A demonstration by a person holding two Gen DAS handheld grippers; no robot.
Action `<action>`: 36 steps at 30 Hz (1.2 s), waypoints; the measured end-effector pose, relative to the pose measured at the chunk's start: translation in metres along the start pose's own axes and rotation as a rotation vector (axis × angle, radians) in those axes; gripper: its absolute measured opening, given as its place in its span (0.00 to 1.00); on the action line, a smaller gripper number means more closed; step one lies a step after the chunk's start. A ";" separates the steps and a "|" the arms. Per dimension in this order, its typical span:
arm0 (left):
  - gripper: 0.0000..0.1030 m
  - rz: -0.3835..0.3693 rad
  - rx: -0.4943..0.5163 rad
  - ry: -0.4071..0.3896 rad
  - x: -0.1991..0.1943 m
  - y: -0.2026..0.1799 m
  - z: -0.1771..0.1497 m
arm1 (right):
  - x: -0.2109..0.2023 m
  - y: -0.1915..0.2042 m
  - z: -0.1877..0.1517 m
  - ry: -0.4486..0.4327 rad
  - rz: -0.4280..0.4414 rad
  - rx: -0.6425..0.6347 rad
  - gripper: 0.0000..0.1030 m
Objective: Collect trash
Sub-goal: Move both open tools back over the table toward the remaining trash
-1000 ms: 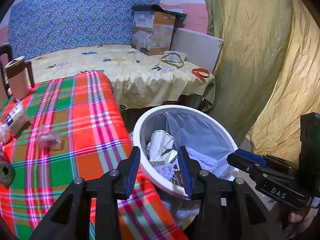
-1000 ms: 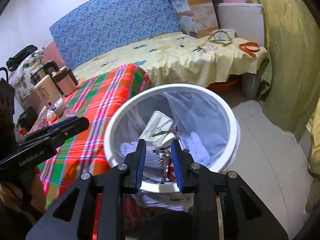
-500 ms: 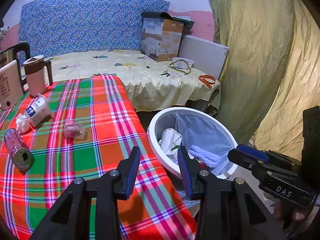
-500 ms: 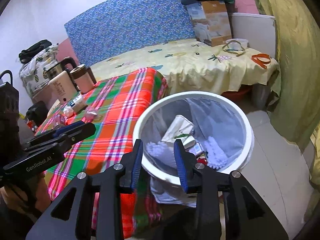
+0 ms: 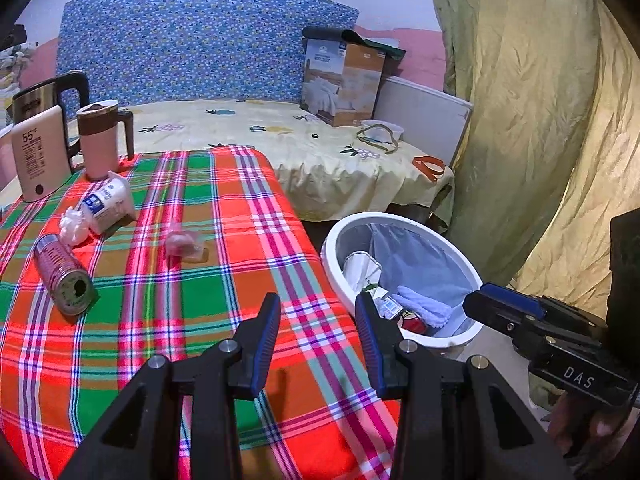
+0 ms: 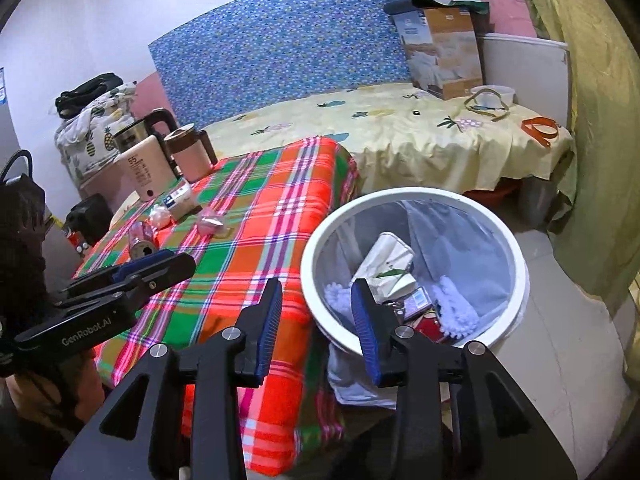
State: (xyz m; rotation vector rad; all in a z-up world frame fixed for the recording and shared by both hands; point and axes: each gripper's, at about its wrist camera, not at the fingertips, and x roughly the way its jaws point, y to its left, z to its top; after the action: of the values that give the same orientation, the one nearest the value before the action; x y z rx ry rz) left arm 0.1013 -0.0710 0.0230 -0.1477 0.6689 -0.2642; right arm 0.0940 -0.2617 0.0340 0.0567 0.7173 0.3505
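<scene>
Left wrist – left gripper (image 5: pixel 316 326) empty above plaid table (image 5: pixel 180 280), bin (image 5: pixel 404 280) beside

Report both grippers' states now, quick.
Left gripper: open, empty, above the plaid table.
Right gripper: open, empty, near the white bin.

Can (image 5: pixel 64 274), carton (image 5: pixel 107 202) and wrapper (image 5: pixel 182 243) on the table (image 5: pixel 248 216), bin (image 5: pixel 404 276) beside its right edge
</scene>
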 end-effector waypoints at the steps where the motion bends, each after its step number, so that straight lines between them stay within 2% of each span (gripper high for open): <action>1: 0.39 0.002 -0.002 0.000 -0.001 0.001 -0.001 | 0.001 0.002 -0.001 0.001 0.005 -0.002 0.37; 17: 0.39 0.081 -0.067 0.003 -0.015 0.038 -0.016 | 0.013 0.026 -0.006 0.041 0.095 -0.035 0.37; 23: 0.39 0.119 -0.107 -0.006 -0.022 0.058 -0.016 | 0.019 0.033 -0.004 0.047 0.111 -0.041 0.48; 31: 0.41 0.181 -0.152 -0.021 -0.031 0.085 -0.017 | 0.028 0.045 0.001 0.057 0.127 -0.073 0.48; 36: 0.46 0.228 -0.186 -0.030 -0.035 0.105 -0.017 | 0.036 0.051 0.005 0.067 0.146 -0.080 0.49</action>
State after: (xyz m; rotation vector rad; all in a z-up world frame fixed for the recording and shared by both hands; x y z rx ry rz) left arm 0.0846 0.0384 0.0074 -0.2510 0.6741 0.0202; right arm 0.1073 -0.2017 0.0233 0.0217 0.7665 0.5227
